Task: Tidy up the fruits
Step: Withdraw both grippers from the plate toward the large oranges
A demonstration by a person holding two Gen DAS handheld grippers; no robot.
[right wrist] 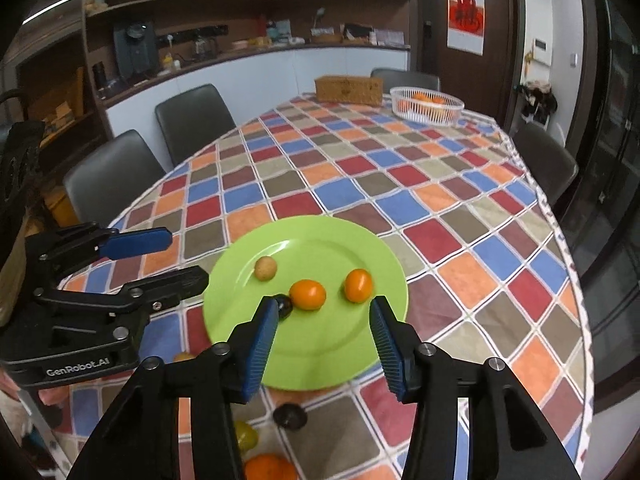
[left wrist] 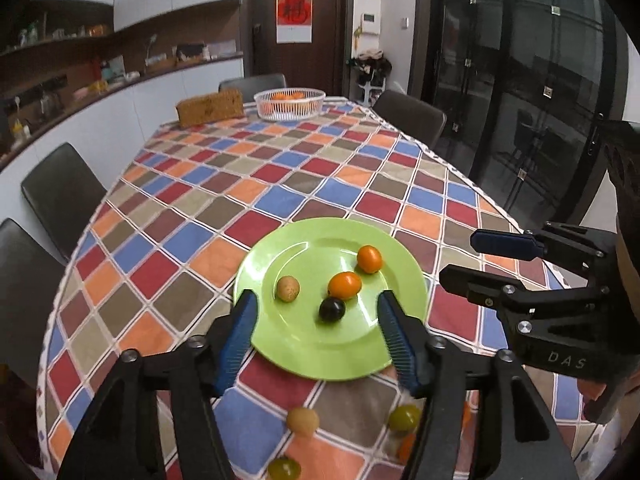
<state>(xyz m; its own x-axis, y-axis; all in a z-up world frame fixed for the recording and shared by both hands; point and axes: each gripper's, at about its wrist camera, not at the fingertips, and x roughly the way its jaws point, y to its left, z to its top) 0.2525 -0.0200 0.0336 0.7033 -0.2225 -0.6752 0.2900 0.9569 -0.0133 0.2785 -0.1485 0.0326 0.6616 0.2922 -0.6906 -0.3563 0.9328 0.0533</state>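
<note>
Black left gripper [left wrist: 316, 332], right gripper [right wrist: 324, 336]; ribbed blue pads, silver screws

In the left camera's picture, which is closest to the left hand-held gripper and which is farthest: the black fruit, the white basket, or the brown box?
From the left hand-held gripper:
1. Black fruit, on the green plate, just ahead between the fingers.
2 and 3. Brown box and white basket, both at the table's far end, too close to call.

Open tablecloth [left wrist: 280, 168] beyond the plate [left wrist: 304, 356]; loose fruit [left wrist: 303, 420] crowding its near side.
</note>
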